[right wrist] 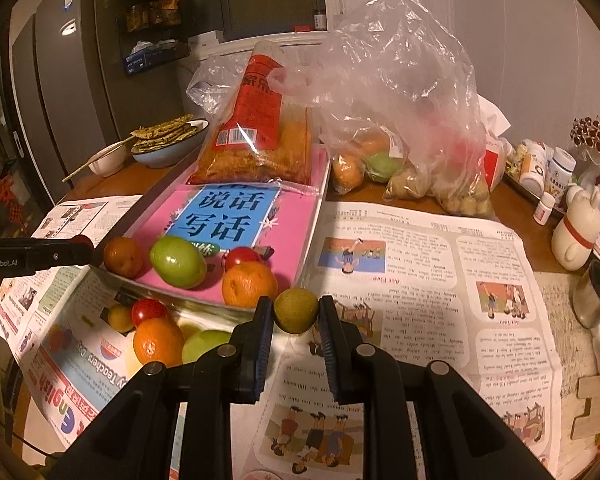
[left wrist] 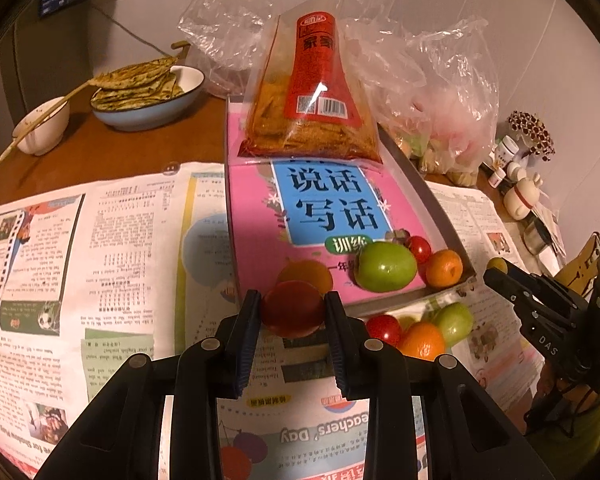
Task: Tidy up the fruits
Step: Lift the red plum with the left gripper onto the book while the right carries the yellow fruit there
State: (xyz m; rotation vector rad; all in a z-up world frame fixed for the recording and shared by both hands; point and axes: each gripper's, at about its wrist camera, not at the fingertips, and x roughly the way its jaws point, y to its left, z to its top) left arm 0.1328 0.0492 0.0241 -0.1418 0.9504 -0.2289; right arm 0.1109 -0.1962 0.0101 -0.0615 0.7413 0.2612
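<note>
My left gripper is shut on a red cherry tomato, held just in front of the tray's near edge. My right gripper is shut on a small yellow-green fruit and shows at the right of the left wrist view. The tray holds a pink book; on it lie a green fruit, an orange, a cherry tomato and another orange. On the newspaper below the tray lie a tomato, an orange and a green fruit.
A snack bag leans on the tray's far end. Plastic bags of produce stand behind. A bowl of flatbread and a small bowl with chopsticks sit far left. Bottles and a figurine stand at the right.
</note>
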